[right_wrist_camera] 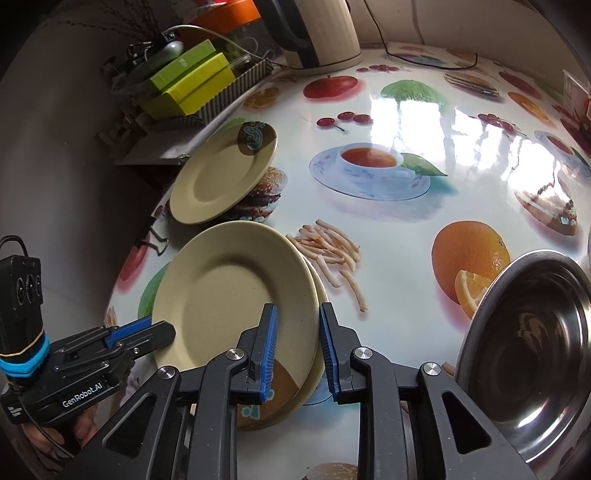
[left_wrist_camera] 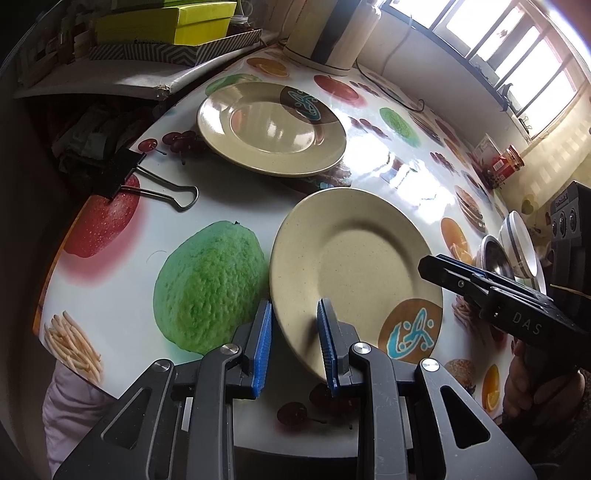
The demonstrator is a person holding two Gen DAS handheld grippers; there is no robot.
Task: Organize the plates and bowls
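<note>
Two beige plates lie stacked near the table's front edge; the top plate (left_wrist_camera: 354, 266) (right_wrist_camera: 236, 295) sits offset on the lower plate (right_wrist_camera: 317, 354). A third beige plate (left_wrist_camera: 271, 127) (right_wrist_camera: 221, 173) lies farther back. My left gripper (left_wrist_camera: 295, 336) is open, its blue fingers astride the top plate's near rim. It also shows in the right wrist view (right_wrist_camera: 147, 332) at that plate's left edge. My right gripper (right_wrist_camera: 295, 343) is open astride the stacked plates' right rim. It shows in the left wrist view (left_wrist_camera: 428, 264) as well.
A steel bowl (right_wrist_camera: 528, 354) (left_wrist_camera: 495, 256) and a white bowl (left_wrist_camera: 521, 243) stand to the right. A black binder clip (left_wrist_camera: 122, 173) lies at the table's left edge. A cream kettle (right_wrist_camera: 314, 29) and a tray with green boxes (right_wrist_camera: 184, 85) stand at the back.
</note>
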